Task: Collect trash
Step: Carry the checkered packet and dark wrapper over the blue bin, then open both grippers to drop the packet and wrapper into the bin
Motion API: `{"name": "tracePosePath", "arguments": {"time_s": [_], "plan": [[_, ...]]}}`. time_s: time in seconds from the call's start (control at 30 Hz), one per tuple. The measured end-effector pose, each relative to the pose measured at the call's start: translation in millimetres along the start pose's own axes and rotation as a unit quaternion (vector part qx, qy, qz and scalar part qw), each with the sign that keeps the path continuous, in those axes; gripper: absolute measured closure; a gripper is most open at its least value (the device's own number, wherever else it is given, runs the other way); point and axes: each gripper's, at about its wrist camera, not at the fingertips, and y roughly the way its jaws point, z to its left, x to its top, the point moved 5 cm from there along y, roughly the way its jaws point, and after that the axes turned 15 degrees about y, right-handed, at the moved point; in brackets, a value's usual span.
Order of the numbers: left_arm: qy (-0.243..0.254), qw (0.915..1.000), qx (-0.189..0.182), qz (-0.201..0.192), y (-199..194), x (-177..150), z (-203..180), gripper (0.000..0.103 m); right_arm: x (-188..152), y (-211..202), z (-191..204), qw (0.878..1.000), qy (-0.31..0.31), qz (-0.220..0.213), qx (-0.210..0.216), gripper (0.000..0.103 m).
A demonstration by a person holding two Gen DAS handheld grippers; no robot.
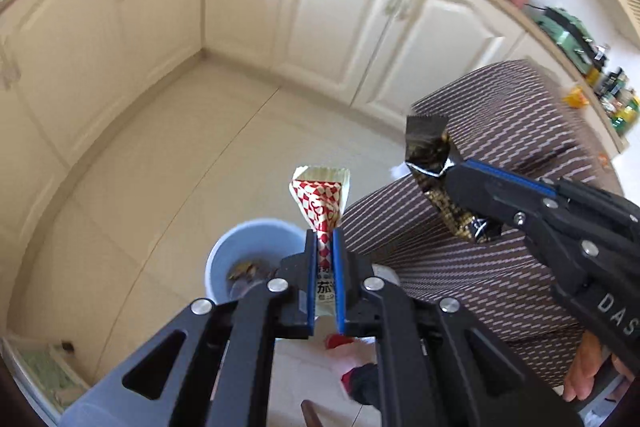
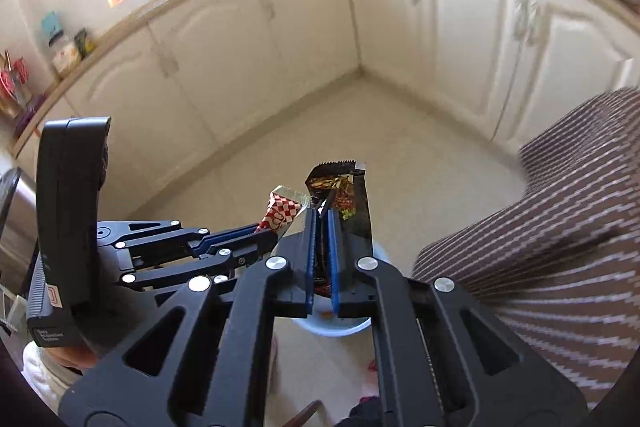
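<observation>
My left gripper (image 1: 325, 233) is shut on a red-and-white checkered wrapper (image 1: 320, 201), held above the right rim of a light blue trash bin (image 1: 224, 255) on the floor; the bin holds some scraps. My right gripper (image 2: 321, 213) is shut on a crumpled black-and-gold wrapper (image 2: 348, 195), directly above the same bin (image 2: 340, 330). In the left wrist view the right gripper (image 1: 450, 169) comes in from the right with the black wrapper (image 1: 426, 147). In the right wrist view the left gripper (image 2: 266, 227) comes in from the left with the checkered wrapper (image 2: 282, 213).
Cream cabinets (image 1: 340, 7) line two walls and meet in a corner, with a cluttered countertop (image 1: 560, 23) above. The floor is pale tile (image 1: 180, 167). The person's striped trouser legs (image 1: 500, 187) are on the right, close to the bin.
</observation>
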Motion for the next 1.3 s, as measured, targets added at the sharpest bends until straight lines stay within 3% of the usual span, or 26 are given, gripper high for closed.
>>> {"name": "tracePosePath", "arguments": {"time_s": [0.23, 0.5, 0.57, 0.7, 0.8, 1.3], "plan": [[-0.048, 0.9977, 0.008, 0.047, 63.1, -37.6, 41.2, 0.096, -26.5, 74.6, -4.3, 0.998, 0.013, 0.059, -0.02, 0.097], [-0.088, 0.993, -0.036, 0.07, 114.2, -59.4, 58.1, 0.093, -48.9, 131.6, -28.3, 0.993, 0.039, 0.101, -0.043, 0.097], [-0.094, 0.9928, -0.038, 0.064, 118.5, -57.3, 61.3, 0.091, -53.4, 141.9, -30.4, 0.992, 0.046, 0.105, -0.045, 0.097], [-0.099, 0.9926, -0.033, 0.062, 122.1, -60.5, 64.5, 0.07, -56.1, 152.9, -33.5, 0.991, 0.06, 0.107, -0.046, 0.097], [-0.102, 0.9924, -0.025, 0.063, 123.0, -57.8, 68.3, 0.061, -63.0, 155.6, -32.8, 0.991, 0.064, 0.11, -0.048, 0.097], [-0.092, 0.9932, 0.022, 0.068, 121.4, -58.0, 75.2, 0.051, -66.2, 167.7, -36.4, 0.989, 0.073, 0.117, -0.053, 0.097]]}}
